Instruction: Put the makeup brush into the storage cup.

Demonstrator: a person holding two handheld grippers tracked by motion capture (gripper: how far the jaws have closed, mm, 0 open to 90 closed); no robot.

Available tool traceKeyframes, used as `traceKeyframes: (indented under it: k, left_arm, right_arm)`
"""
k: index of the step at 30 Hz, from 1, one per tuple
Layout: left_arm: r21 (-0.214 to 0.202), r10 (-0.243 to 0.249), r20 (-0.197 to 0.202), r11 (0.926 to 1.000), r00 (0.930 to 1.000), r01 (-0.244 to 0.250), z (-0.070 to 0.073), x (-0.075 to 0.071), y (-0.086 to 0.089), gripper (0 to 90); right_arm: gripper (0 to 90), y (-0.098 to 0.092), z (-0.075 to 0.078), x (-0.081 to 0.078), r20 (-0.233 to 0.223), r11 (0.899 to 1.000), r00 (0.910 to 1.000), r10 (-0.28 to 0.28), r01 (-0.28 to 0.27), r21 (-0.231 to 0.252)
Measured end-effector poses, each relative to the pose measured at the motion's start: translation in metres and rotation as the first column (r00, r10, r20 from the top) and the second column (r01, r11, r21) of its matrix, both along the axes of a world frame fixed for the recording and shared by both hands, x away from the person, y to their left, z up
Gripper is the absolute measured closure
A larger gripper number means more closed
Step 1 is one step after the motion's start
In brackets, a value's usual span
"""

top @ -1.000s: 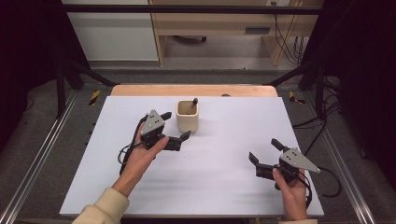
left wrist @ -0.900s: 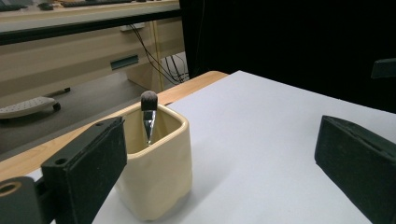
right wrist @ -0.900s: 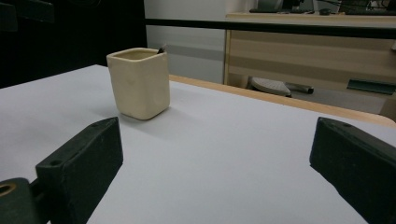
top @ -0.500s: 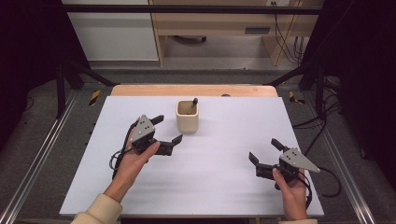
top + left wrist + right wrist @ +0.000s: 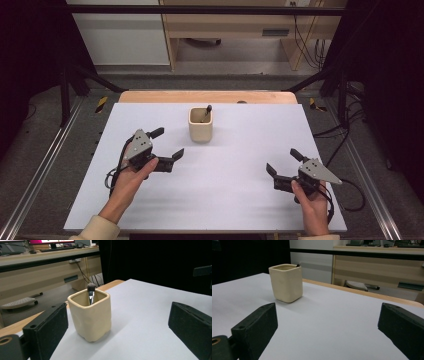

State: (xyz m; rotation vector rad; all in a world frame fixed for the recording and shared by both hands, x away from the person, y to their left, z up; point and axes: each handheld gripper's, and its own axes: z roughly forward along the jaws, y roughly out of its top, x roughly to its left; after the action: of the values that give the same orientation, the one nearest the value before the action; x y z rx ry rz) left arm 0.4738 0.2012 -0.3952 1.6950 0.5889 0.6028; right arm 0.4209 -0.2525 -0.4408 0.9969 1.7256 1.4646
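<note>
A cream square cup stands upright on the white table top, toward the back centre. A brush with a dark tip and silver ferrule leans inside it. My left gripper is open and empty, down and to the left of the cup. In the left gripper view the cup and brush stand between the wide-apart jaws of the left gripper. My right gripper rests open near the front right. The right gripper view has the cup far off to the left.
A wooden strip edges the table's far side. Metal rails run along both flanks. Cables trail off the right edge. A desk and dark frame posts stand behind.
My left gripper has drawn back from the cup, moving left and toward the person, still open. The right gripper has stayed in place.
</note>
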Motion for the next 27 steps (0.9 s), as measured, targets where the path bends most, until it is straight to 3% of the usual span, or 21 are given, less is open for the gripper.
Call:
traceKeyframes:
  k: [18, 27]
  left_arm:
    - [0.001, 0.005, 0.037, 1.0000, 0.9993, -0.005, 0.001, -0.019, 0.027, 2.1]
    - [-0.020, 0.043, 0.042, 0.9989, 0.9982, -0.042, -0.004, -0.029, 0.050, 2.1]
  right_arm:
    - [3.0, 0.000, 0.000, -0.001, -0.001, 1.000, 1.0000, 0.002, -0.002, -0.006]
    - [3.1, 0.000, 0.000, -0.001, 0.001, 1.000, 1.0000, 0.003, -0.003, -0.008]
